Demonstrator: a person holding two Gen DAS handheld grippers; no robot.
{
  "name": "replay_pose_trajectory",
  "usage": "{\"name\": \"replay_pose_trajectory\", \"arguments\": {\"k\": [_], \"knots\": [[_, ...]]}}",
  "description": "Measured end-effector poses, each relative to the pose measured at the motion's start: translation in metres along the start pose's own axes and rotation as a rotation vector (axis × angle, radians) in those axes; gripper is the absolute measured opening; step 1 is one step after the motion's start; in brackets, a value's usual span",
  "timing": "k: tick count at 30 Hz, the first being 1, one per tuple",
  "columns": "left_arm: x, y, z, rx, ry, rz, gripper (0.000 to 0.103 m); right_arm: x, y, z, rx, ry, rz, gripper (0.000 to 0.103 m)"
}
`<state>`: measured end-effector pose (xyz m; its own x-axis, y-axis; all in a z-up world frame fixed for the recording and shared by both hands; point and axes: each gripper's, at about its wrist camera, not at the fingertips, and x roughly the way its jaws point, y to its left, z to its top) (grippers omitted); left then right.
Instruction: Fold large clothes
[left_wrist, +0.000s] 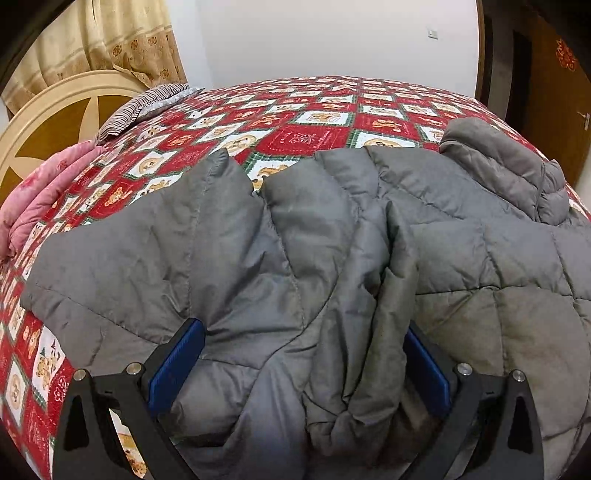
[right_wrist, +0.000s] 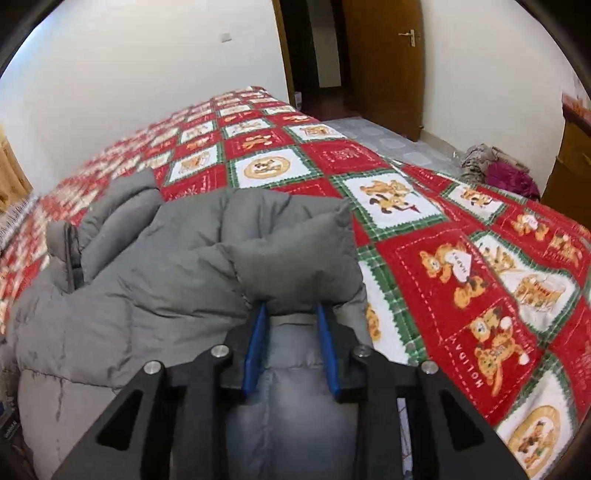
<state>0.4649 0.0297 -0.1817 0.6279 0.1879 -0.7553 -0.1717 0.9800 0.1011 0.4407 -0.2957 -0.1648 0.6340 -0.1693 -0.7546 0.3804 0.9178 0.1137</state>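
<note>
Grey quilted jacket (left_wrist: 295, 236) is spread on the bed (left_wrist: 303, 122), barely folded; left gripper (left_wrist: 303, 365) gapes around bunched fabric, right gripper (right_wrist: 291, 332) is clamped on its edge.

1. I see a grey quilted puffer jacket (left_wrist: 332, 229), crumpled, lying flat on the bed.
2. A bunched fold of it sits between my left tongs' (left_wrist: 303, 332) wide jaws.
3. A puffy edge (right_wrist: 295, 258) is pinched in my right tongs (right_wrist: 291, 314); the rest spreads left of them.
</note>
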Motion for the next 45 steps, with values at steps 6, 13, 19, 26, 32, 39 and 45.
{"name": "replay_pose_trajectory", "arguments": {"k": [6,13,19,26,32,39,45], "knots": [[0.001,0.006,0.0,-0.032,0.011,-0.039,0.102,-0.077,0.035,-0.021,-0.061,-0.113,0.132,0.043],[-0.043,0.048,-0.003,-0.066,-0.038,-0.117,0.102,-0.043,0.064,-0.074,-0.172,0.02,0.14,0.067],[-0.084,0.195,-0.02,-0.404,-0.147,0.0,0.102,-0.041,0.065,-0.074,-0.188,0.004,0.13,0.075],[-0.031,0.317,-0.037,-0.797,0.0,0.164,0.102,-0.047,0.068,-0.077,-0.178,-0.011,0.137,0.075],[0.002,0.321,-0.04,-0.866,0.025,0.143,0.102,-0.048,0.069,-0.078,-0.183,-0.015,0.127,0.075],[0.016,0.314,-0.032,-0.878,-0.011,-0.039,0.022,-0.049,0.068,-0.079,-0.172,-0.018,0.14,0.075],[-0.001,0.29,-0.01,-0.736,-0.103,-0.015,0.007,-0.048,0.066,-0.078,-0.158,-0.023,0.153,0.075]]}}
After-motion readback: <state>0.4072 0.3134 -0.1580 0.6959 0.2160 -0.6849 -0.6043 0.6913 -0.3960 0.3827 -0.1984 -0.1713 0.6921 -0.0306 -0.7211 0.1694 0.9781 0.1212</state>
